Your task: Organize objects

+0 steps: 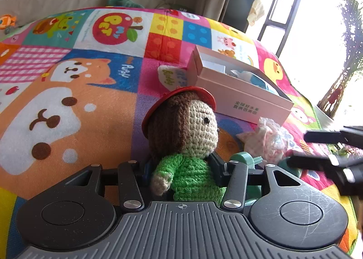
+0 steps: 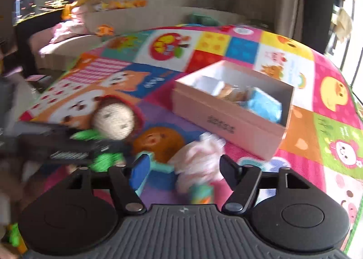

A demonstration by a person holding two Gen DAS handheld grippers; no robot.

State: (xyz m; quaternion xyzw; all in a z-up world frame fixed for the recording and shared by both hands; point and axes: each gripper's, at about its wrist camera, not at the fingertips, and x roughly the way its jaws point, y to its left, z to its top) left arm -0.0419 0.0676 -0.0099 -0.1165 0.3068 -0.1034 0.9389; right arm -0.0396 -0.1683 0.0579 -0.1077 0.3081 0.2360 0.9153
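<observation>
1. The setting is a living room with a beige sofa at the back and a bright window on the right. A patchwork play mat (image 1: 95, 105) printed with cartoon animals covers the surface in front and carries everything being sorted.

2. Furthest left in the left wrist view, the crochet doll (image 1: 181, 136) with red hat and green jumper stands upright between the fingers of the left gripper (image 1: 181, 175). They are partly closed and pressed against its body, so it is held clear of the mat, probably ready to be carried to the box.

3. Beyond and to the right of the doll lies the open pink box (image 1: 240, 91). It already holds a blue item and some wrapped pieces, so it looks like the collecting place; the doll is not in it yet.

4. In front of the box, on the mat, lies a crumpled pink-and-white bundle (image 1: 270, 141), with a teal plastic toy (image 1: 240, 159) just beside it.

5. On the right, the right gripper (image 2: 183, 168) hovers over that bundle. Its fingers stand fairly wide on either side of the bundle; the picture is blurred, and neither pad appears to press on it, so nothing seems gripped yet.
</observation>
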